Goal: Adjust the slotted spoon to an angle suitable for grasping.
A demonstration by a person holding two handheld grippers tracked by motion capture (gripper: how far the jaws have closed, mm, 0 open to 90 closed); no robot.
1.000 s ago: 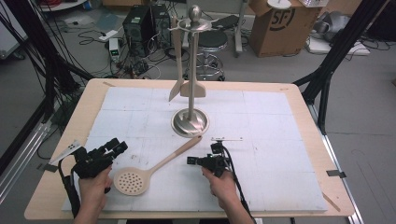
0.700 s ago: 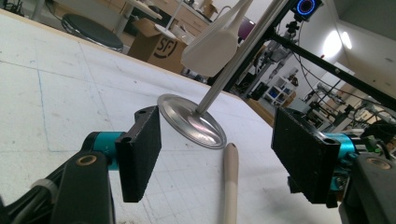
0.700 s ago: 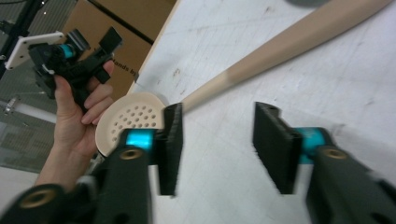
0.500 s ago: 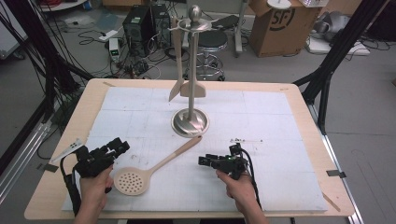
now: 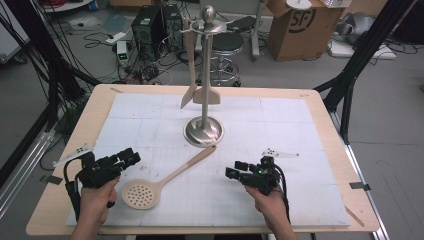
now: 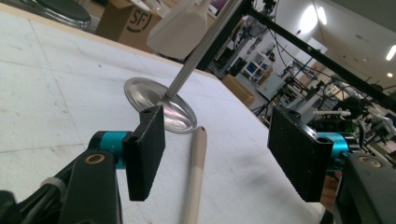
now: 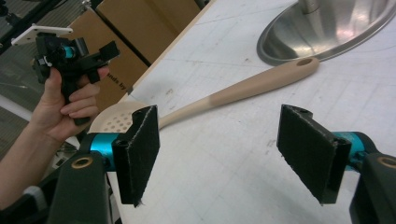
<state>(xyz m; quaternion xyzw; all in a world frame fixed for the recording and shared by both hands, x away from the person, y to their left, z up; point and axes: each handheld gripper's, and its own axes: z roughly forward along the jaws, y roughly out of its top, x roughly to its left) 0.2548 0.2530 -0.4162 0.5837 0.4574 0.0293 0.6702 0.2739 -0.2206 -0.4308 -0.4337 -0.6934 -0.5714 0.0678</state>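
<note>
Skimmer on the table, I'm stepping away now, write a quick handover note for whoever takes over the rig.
Left tool: open, nothing between its jaws, beside the skimmer's bowl.
Right tool: jaws have just been opening, nothing between them, off to the right of the handle.
Skimmer: flat on the mat, perforated bowl toward the left hand, handle tip at the foot of the stand.
Stand: upright mid-table, with two spatulas hanging from its hooks.
Done: skimmer is lying free; neither tool touches it.
Left: probably grasp the skimmer and hang it on the stand; the handle has a hole at its tip.
</note>
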